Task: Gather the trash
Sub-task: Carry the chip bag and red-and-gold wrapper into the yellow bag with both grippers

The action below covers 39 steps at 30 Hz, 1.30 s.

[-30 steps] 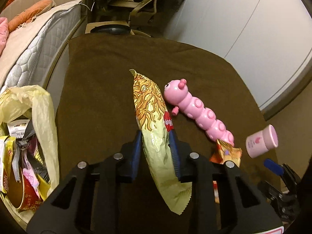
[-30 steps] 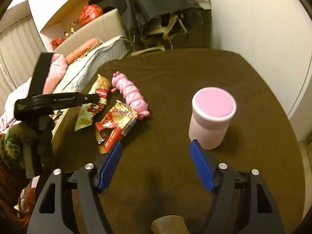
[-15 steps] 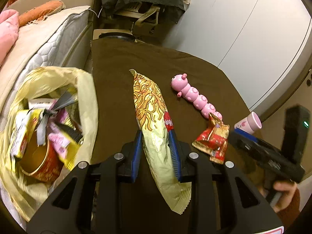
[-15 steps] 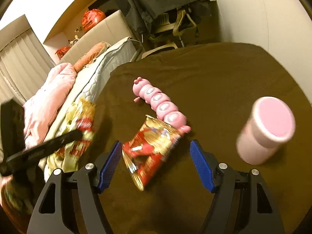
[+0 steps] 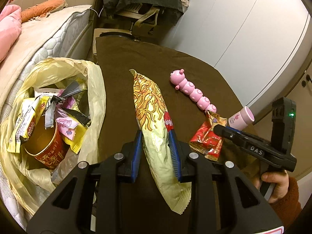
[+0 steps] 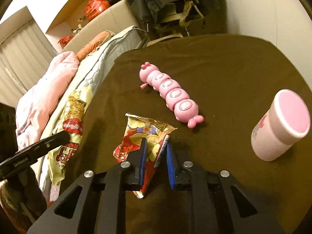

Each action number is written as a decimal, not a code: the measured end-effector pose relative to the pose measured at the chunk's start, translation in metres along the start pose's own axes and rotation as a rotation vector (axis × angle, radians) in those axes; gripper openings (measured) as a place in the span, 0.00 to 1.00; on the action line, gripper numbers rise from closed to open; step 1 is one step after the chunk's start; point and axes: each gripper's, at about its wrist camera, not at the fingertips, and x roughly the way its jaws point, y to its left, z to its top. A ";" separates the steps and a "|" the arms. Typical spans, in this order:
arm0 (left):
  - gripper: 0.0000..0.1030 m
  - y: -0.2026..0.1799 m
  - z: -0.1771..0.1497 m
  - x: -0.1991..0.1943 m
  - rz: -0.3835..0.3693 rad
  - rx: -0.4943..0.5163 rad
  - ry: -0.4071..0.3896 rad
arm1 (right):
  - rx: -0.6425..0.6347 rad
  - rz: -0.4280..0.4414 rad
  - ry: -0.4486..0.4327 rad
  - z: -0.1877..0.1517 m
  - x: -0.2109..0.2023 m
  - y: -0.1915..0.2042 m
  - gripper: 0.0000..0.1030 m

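Left wrist: noodle wrapper (image 5: 154,117) between left gripper (image 5: 156,150) fingers (image 5: 136,150).

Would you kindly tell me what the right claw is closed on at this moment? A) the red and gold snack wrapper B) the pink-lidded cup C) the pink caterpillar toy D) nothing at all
A: in the right wrist view, the right claw has its blue pads pinching the red and gold snack wrapper, while the caterpillar toy and cup sit apart on the brown cloth.
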 end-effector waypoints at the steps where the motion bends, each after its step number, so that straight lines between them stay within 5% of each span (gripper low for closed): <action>1: 0.26 -0.001 0.000 -0.001 -0.002 0.001 -0.002 | -0.008 -0.002 -0.006 0.001 -0.004 0.001 0.16; 15: 0.26 -0.012 -0.006 -0.003 -0.013 0.023 0.007 | -0.096 -0.055 -0.090 0.002 -0.043 0.003 0.12; 24: 0.26 -0.017 0.006 -0.024 -0.011 0.051 -0.070 | -0.180 -0.051 -0.160 0.019 -0.067 0.030 0.11; 33: 0.26 0.049 0.021 -0.074 0.124 -0.030 -0.178 | -0.291 0.035 -0.173 0.056 -0.047 0.093 0.11; 39: 0.26 0.108 0.019 -0.101 0.183 -0.122 -0.216 | -0.337 0.101 -0.092 0.071 -0.002 0.143 0.11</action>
